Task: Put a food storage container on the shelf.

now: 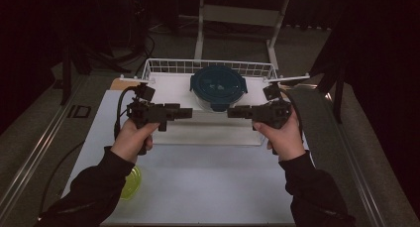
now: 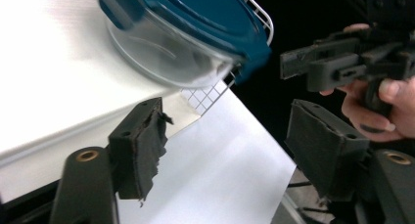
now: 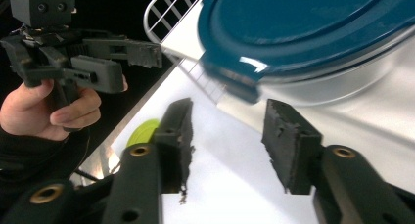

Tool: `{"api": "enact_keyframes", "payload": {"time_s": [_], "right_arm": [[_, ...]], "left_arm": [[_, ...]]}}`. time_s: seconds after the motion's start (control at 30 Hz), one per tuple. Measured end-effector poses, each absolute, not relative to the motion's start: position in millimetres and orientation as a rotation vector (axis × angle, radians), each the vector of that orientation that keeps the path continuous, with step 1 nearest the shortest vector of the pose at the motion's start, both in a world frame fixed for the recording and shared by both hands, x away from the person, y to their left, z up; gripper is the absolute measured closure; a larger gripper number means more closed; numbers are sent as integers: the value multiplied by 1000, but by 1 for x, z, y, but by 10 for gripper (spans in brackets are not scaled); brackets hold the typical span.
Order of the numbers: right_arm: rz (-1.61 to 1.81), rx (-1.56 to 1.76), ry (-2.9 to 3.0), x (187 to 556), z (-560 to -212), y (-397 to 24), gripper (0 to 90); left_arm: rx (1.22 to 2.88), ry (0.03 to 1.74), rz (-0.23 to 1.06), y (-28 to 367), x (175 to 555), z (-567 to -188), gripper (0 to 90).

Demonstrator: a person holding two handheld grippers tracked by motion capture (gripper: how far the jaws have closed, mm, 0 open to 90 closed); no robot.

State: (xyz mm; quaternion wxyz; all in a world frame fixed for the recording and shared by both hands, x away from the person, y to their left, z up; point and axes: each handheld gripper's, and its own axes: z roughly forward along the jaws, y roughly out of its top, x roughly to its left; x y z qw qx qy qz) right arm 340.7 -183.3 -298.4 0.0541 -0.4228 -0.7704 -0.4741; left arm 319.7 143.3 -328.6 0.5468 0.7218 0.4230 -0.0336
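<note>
My left hand holds left gripper, my right hand holds right gripper. Both point inward, tips facing, apart, over white table. Between and beyond them: round container with blue lid in wire basket. Yellow-green bowl near my left sleeve.

- L hand in dark sleeve grips left gripper by its handle; tool held level, pointing inward toward the right one.
- R hand, dark sleeve too, holds right gripper level, pointing inward at the left one.
- Tips face each other, apart.
- Left gripper view: jaws spread wide.
- Right gripper view: jaws parted w/ clear gap, pads frayed.
</note>
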Motion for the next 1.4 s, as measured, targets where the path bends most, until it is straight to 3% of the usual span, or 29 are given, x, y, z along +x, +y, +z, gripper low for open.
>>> {"api": "enact_keyframes", "payload": {"time_s": [0.23,0.33,0.43,0.63,1.4], "right_arm": [[-1415,-1243,-2415,333,-311,-166,642],[-1410,-1264,-2442,331,-314,-162,711],[-1390,-1266,-2461,331,-316,-158,788],[-1382,-1301,-2479,336,-319,-153,895],[-1408,-1449,-2436,366,-317,-155,898]], "left_arm": [[1744,911,85,140,293,-344,145],[1761,905,118,140,282,-352,118],[1797,887,169,137,273,-359,29],[1817,845,173,130,259,-370,12],[1831,817,133,120,247,-388,7]]}}
